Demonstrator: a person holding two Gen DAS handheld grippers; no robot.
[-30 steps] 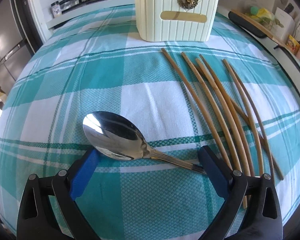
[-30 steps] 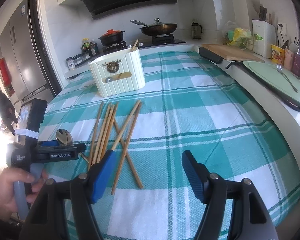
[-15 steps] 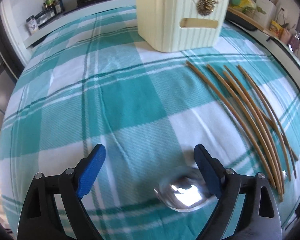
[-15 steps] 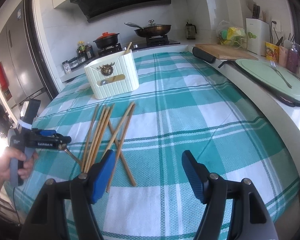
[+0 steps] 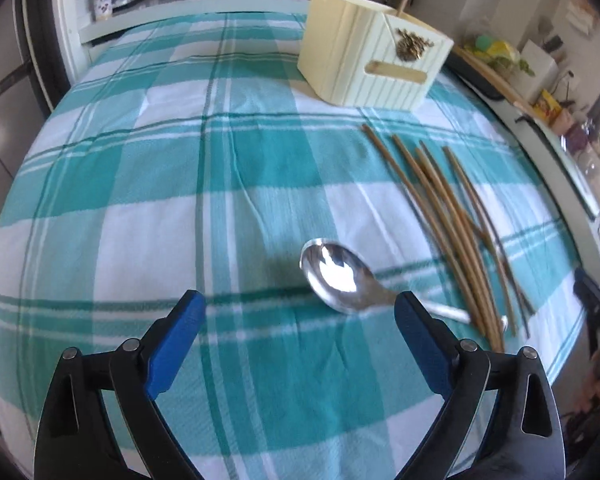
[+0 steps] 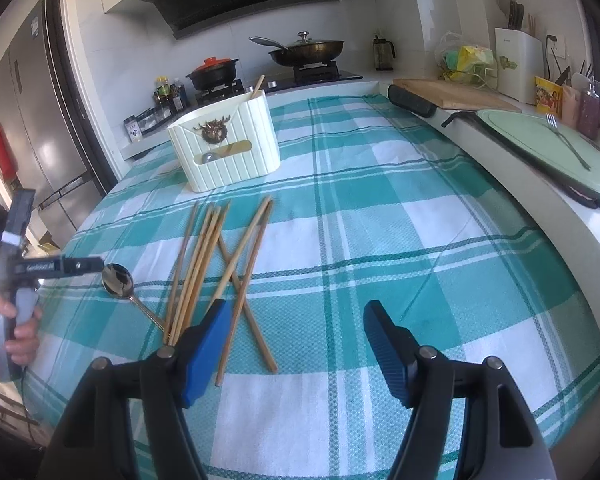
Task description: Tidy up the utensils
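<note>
A steel spoon point(image 5: 336, 276) lies on the checked cloth, bowl up, its handle running behind my left gripper's right finger point(image 5: 416, 332). My left gripper point(image 5: 298, 300) hovers just short of the spoon. Its jaws are opening and nothing is pressed between the pads. Several bamboo chopsticks point(image 5: 440, 208) lie loose to the right of the spoon. The cream utensil holder point(image 5: 364, 68) stands at the far side. In the right wrist view I see the spoon point(image 6: 117, 279), the chopsticks point(image 6: 204, 256), the holder point(image 6: 228, 148) and the left gripper point(image 6: 96, 265). My right gripper point(image 6: 298, 308) is open and empty beside the chopsticks' near ends.
A stove with a pot point(image 6: 214, 74) and a pan point(image 6: 308, 50) stands behind the table. At the right lie a wooden board point(image 6: 448, 94) and a green tray point(image 6: 540, 140) bearing a fork. A fridge point(image 6: 28, 120) fills the left. A hand point(image 6: 8, 328) grips the left tool.
The left gripper has shifted and turned: the spoon, which lay across between its jaws, now sits ahead by the right finger. The right gripper has not moved.
</note>
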